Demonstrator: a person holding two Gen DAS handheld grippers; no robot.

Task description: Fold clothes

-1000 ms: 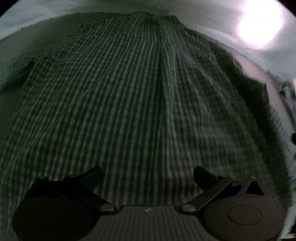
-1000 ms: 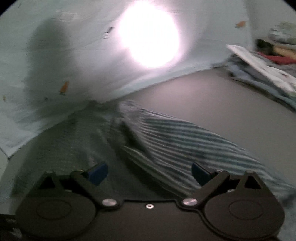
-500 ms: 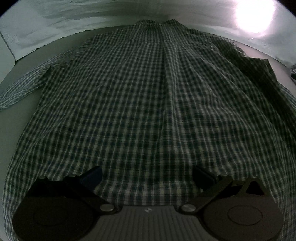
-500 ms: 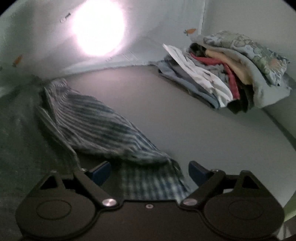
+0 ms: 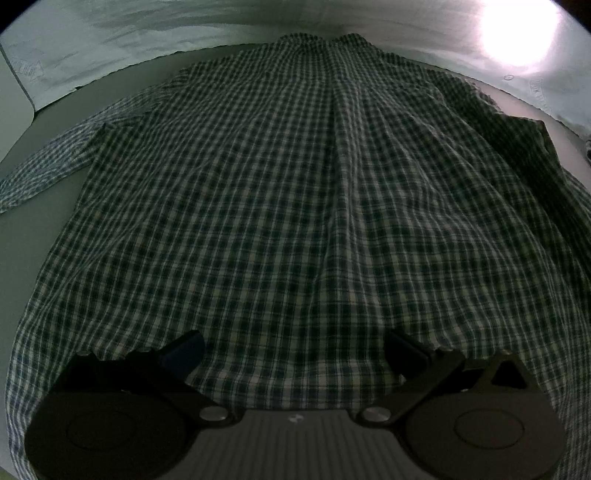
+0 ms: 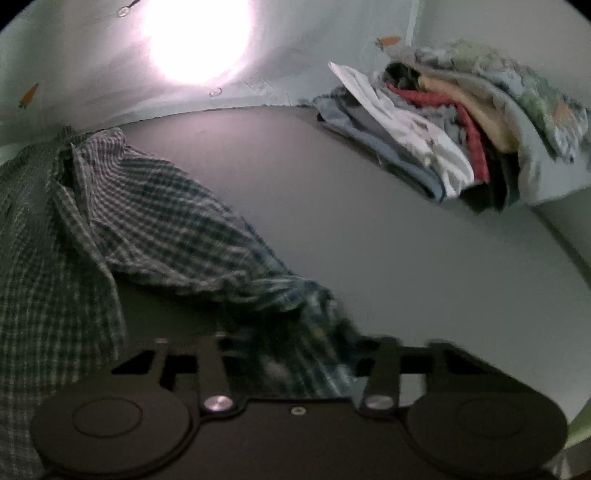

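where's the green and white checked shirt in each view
Left wrist view: the green and white checked cotton shirt fills most of the picture, spread flat with its collar at the top.
Right wrist view: only its side and one sleeve show, running from the left edge down to the closing right gripper.
Shared landmark: the bright round glare on the pale wall.
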